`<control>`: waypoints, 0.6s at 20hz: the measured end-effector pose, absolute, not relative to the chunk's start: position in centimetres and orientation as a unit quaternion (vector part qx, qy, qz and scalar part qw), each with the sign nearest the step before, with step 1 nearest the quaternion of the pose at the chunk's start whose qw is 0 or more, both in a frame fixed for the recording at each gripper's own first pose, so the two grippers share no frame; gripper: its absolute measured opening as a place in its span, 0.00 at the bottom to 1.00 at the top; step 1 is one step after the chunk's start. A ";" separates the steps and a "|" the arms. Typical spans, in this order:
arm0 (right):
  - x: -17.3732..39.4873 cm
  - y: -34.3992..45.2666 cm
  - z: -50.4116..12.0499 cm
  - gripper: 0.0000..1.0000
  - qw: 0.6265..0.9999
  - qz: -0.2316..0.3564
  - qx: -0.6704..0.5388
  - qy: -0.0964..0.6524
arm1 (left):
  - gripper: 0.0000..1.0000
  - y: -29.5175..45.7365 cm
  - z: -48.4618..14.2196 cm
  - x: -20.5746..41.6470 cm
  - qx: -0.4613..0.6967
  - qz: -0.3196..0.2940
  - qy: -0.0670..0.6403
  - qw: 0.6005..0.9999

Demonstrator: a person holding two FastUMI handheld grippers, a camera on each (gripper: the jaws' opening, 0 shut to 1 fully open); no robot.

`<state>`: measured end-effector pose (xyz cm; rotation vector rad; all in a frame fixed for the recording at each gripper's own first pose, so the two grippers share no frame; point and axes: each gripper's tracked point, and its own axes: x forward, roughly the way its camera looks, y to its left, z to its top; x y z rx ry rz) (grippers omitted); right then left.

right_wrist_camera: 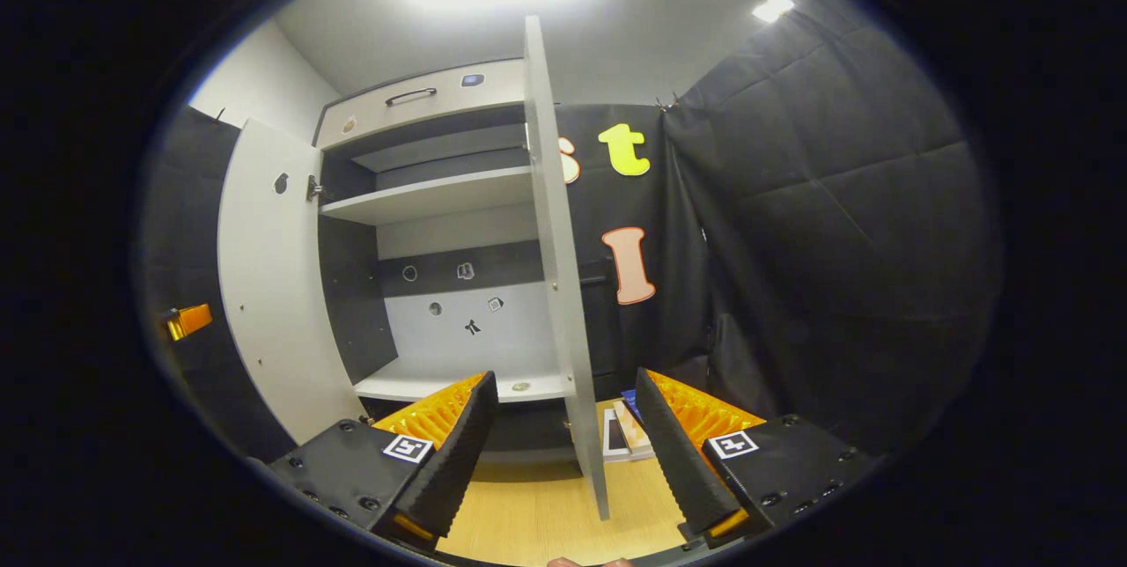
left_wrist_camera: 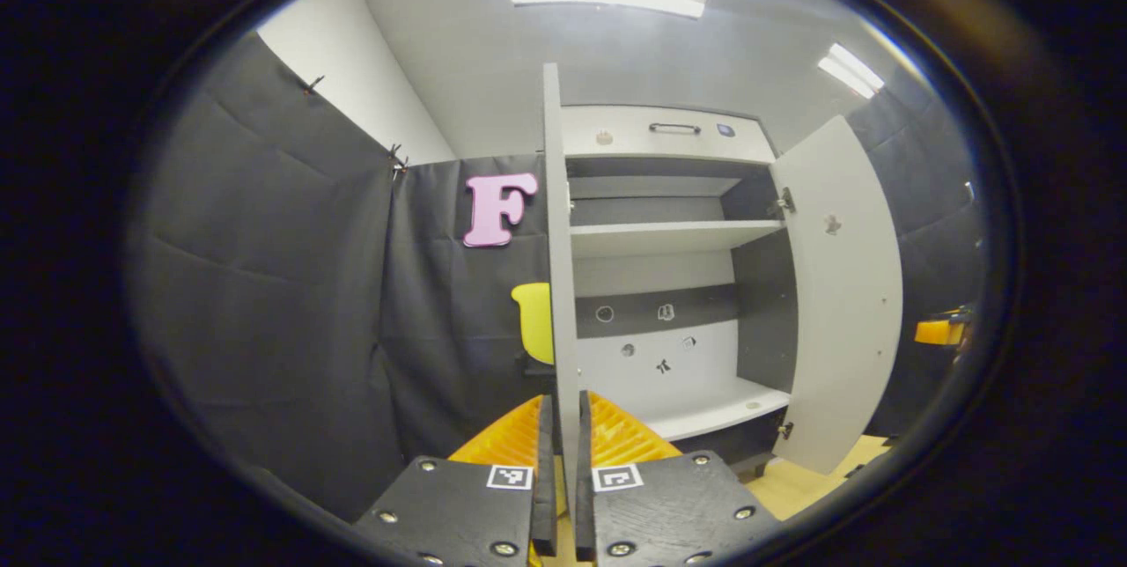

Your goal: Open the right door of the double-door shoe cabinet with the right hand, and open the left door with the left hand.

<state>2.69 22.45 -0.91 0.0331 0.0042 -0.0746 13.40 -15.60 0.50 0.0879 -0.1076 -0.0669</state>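
My left hand-held gripper [left_wrist_camera: 563,461] pinched the edge of the shoe cabinet's left door [left_wrist_camera: 558,285], which stood swung out edge-on. My right hand-held gripper [right_wrist_camera: 572,452] was spread, straddling the open right door [right_wrist_camera: 555,268] without touching it.

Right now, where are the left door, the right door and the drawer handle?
left door [left_wrist_camera: 560,285], left gripper view, front edge between the fingers.
right door [right_wrist_camera: 555,285], right gripper view, front edge.
drawer handle [left_wrist_camera: 674,128], left gripper view, bar's middle.

Both tongs [left_wrist_camera: 563,461] [right_wrist_camera: 563,452] have screwed-down black blocks with square black-and-white markers.
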 end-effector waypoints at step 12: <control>1.2 23.7 -2.3 0.98 0.996 -0.093 -0.004 -0.008 | 1.00 -19.8 -3.7 11.7 0.026 -0.030 -0.061 0.997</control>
